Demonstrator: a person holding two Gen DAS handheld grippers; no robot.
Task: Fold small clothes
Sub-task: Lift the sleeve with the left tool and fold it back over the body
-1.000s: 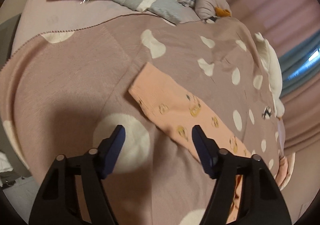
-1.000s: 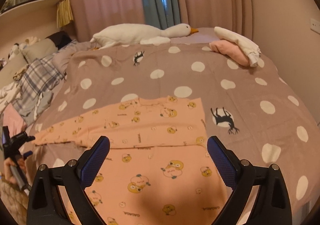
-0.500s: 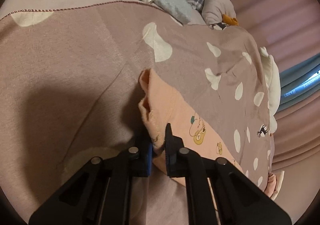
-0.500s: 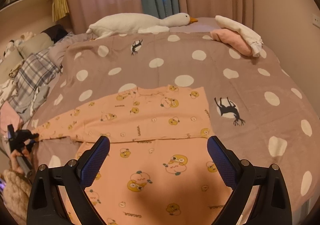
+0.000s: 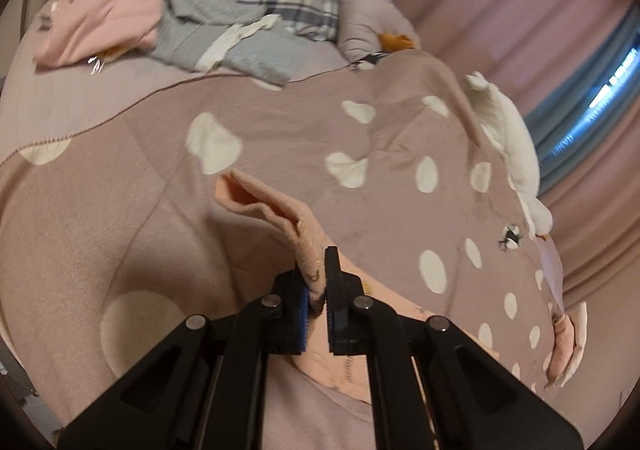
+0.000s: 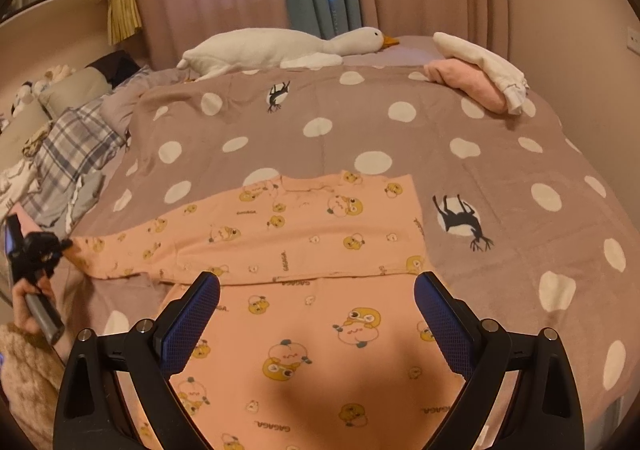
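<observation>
Since a second earlier, the left tool (image 5: 316, 290) had shut its wide-open jaws on the end of the sleeve (image 5: 280, 218) and lifted it off the bed, so the cuff that had lain flat now stood up as a curled flap. The right tool (image 6: 316, 322) had not shifted.

The bed (image 6: 400, 138) was covered by a mauve blanket with white spots. On its near half lay a peach children's top (image 6: 320, 250) printed with yellow cartoon figures, spread flat. Its body sat directly under and ahead of the right tool. The top edge had already been turned down in a band running side to side.

The long sleeve stretched out to the left of that view, its long axis roughly level across the bed, from the body out toward the left tool (image 6: 40, 250) at the picture's edge. So the sleeve's free end was far nearer the left hand (image 6: 32, 302) than the right.

The left tool's jaws were pressed almost together, with only the thin sleeve cloth pinched between them. The right tool's jaws stood wide apart, holding nothing, hovering above the body of the top.

Judged from this, the coming move would probably carry the sleeve end rightward along its own length, back over the body of the top, toward the right tool.

Farther off lay a white toy goose (image 6: 280, 50), a folded pink and white pile (image 6: 476, 78) at the far right corner, and loose plaid and grey clothes (image 5: 248, 10) heaped to the left.
</observation>
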